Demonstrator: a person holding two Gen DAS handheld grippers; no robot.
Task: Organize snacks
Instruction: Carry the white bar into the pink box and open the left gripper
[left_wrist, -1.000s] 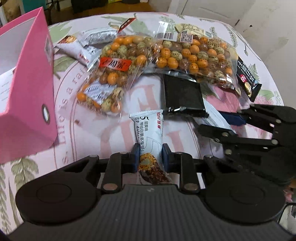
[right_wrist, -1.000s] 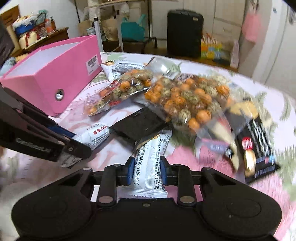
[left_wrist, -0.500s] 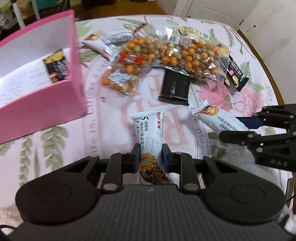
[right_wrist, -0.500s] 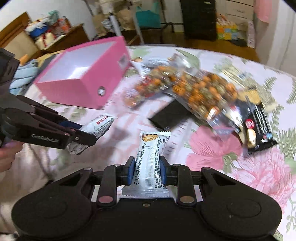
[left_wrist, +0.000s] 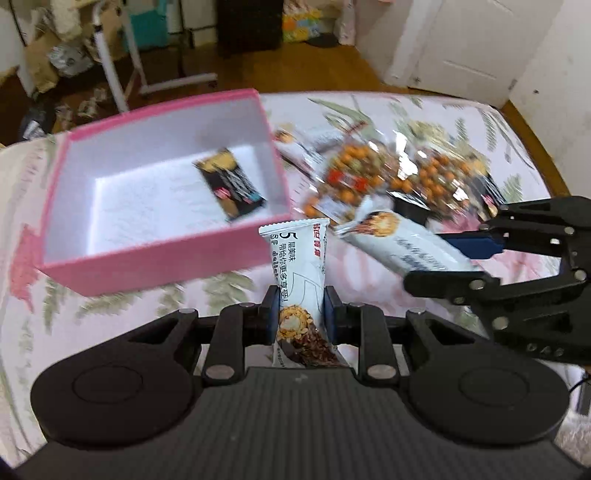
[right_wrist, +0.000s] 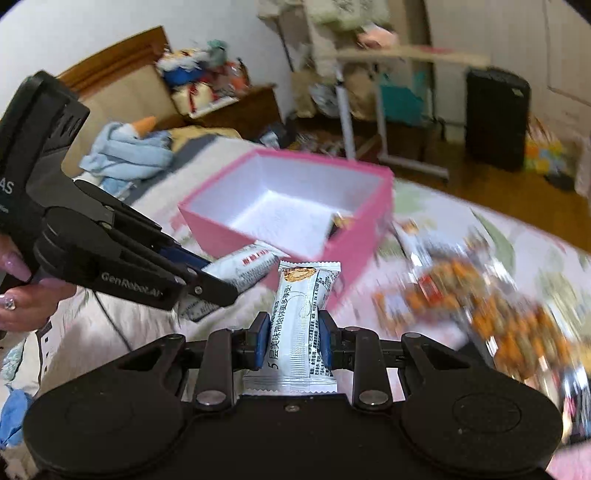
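Both grippers are up off the table, each carrying one white snack bar wrapper. The left gripper has its fingers pinching the left bar across its lower half, the printed end sticking out ahead. The right gripper pinches the right bar the same way, across the middle. The pink box sits just ahead, open, with one dark packet already lying inside. These bars look light, with slick, crinkly foil that gives under pressure, so a hold across the body seems safer than the flat sealed ends. Bags of orange nuts lie on the table beyond.
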